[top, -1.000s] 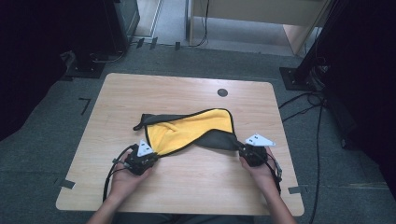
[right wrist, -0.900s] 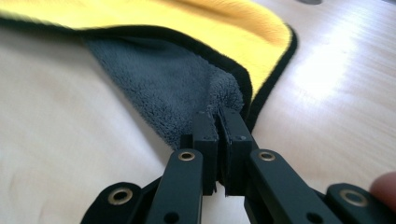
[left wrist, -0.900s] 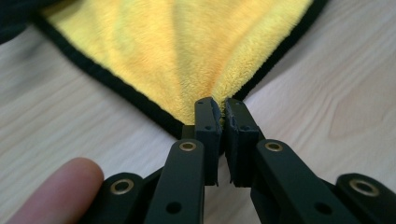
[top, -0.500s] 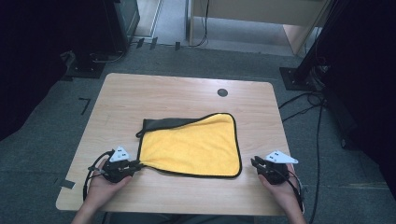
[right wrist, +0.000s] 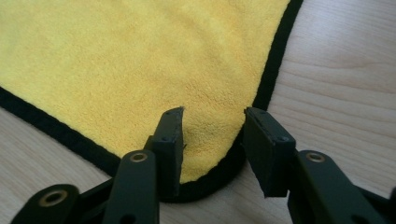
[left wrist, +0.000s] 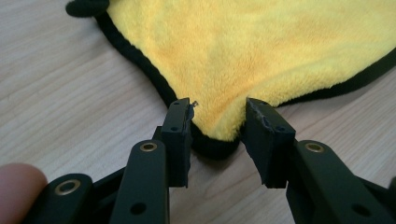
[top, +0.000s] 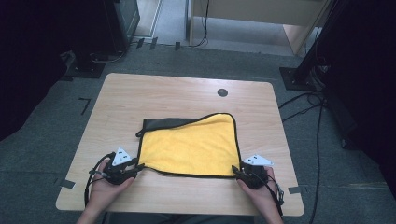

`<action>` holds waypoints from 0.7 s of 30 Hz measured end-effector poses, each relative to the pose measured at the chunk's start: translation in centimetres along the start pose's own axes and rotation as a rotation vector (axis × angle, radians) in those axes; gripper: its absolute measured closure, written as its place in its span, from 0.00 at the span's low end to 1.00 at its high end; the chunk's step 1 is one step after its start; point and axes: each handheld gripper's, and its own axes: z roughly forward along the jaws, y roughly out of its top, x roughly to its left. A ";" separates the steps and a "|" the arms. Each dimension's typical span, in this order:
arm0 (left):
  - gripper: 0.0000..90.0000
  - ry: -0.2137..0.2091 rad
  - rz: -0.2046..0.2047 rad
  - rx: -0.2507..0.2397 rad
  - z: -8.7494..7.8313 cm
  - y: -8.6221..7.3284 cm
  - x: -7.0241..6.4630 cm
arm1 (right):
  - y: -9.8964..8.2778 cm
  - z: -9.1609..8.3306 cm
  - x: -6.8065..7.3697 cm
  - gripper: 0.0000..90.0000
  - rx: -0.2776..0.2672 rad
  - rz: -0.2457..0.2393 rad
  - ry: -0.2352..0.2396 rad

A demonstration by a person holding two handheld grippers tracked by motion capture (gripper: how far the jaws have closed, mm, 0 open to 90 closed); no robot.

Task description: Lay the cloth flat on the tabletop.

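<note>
A yellow cloth [top: 191,144] with black trim lies spread flat on the wooden table [top: 177,93], a dark strip of its underside folded over at the far left. My left gripper [top: 137,164] rests at its near-left corner and my right gripper [top: 236,171] at its near-right corner. In the left gripper view the cloth's [left wrist: 261,46] corner lies between the jaws of the gripper [left wrist: 218,109], which have just been opening and do not press it. In the right gripper view the gripper [right wrist: 212,116] likewise straddles the cloth's [right wrist: 140,56] corner, its jaws just opened off it.
A round black grommet [top: 222,92] sits in the table near the far edge. Bare wood surrounds the cloth on all sides. Stand bases and cables [top: 308,100] lie on the grey floor around the table. A fingertip [left wrist: 18,186] shows beside the left gripper.
The cloth, bunched and lifted between the grippers a second ago, now lies flat nearer the front edge. Both hands drew back and apart, and both pairs of jaws let go of the corners.
</note>
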 end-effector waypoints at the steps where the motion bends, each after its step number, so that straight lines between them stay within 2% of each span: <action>1: 0.72 -0.012 -0.006 0.014 0.0 -0.1 0.1 | 0.0 0.0 0.0 0.69 0.003 -0.007 -0.011; 3: 0.83 -0.044 -0.013 0.012 -0.1 0.0 0.2 | -0.2 -0.1 -0.1 0.79 -0.001 -0.031 -0.033; 4: 0.87 -0.072 -0.026 0.001 -0.3 0.1 0.3 | -0.2 -0.2 -0.3 0.84 -0.002 -0.035 -0.040; 5: 0.90 -0.117 -0.046 -0.019 -0.6 0.2 0.5 | -0.3 -0.2 -0.5 0.87 -0.002 -0.041 -0.057; 6: 0.91 -0.117 -0.046 -0.019 -0.6 0.2 0.5 | -0.3 -0.2 -0.7 0.88 -0.005 -0.035 -0.064; 7: 0.91 -0.210 -0.097 -0.069 -1.1 0.3 1.1 | -0.3 -0.2 -0.9 0.88 -0.007 -0.020 -0.059; 9: 0.89 -0.273 -0.124 -0.125 -1.6 0.2 1.6 | -0.4 -0.3 -1.2 0.86 -0.008 -0.005 -0.060; 10: 0.82 -0.290 -0.126 -0.152 -1.8 0.1 1.9 | -0.4 -0.3 -1.3 0.82 -0.009 -0.004 -0.067; 11: 0.69 -0.298 -0.138 -0.173 -2.0 0.0 2.1 | -0.4 -0.3 -1.3 0.78 -0.012 0.002 -0.075; 12: 0.61 -0.294 -0.160 -0.187 -2.1 0.0 2.4 | -0.4 -0.3 -1.5 0.75 -0.012 0.011 -0.078; 14: 0.54 -0.275 -0.199 -0.204 -2.2 -0.1 2.8 | -0.4 -0.5 -1.7 0.72 -0.021 0.028 -0.075; 16: 0.52 -0.208 -0.206 -0.182 -2.0 0.0 2.6 | -0.4 -0.6 -1.9 0.69 -0.025 0.044 -0.080; 17: 0.52 -0.170 -0.197 -0.157 -1.8 0.1 2.3 | -0.4 -0.6 -1.9 0.68 -0.024 0.050 -0.080; 18: 0.52 -0.170 -0.197 -0.157 -1.8 0.1 2.3 | -0.4 -0.6 -1.8 0.67 -0.023 0.052 -0.079; 19: 0.51 -0.101 -0.159 -0.095 -1.0 0.1 1.6 | -0.4 -0.5 -1.8 0.66 -0.022 0.054 -0.076; 21: 0.51 -0.010 -0.103 -0.012 0.0 0.2 0.7 | -0.4 -0.4 -1.5 0.64 -0.013 0.054 -0.068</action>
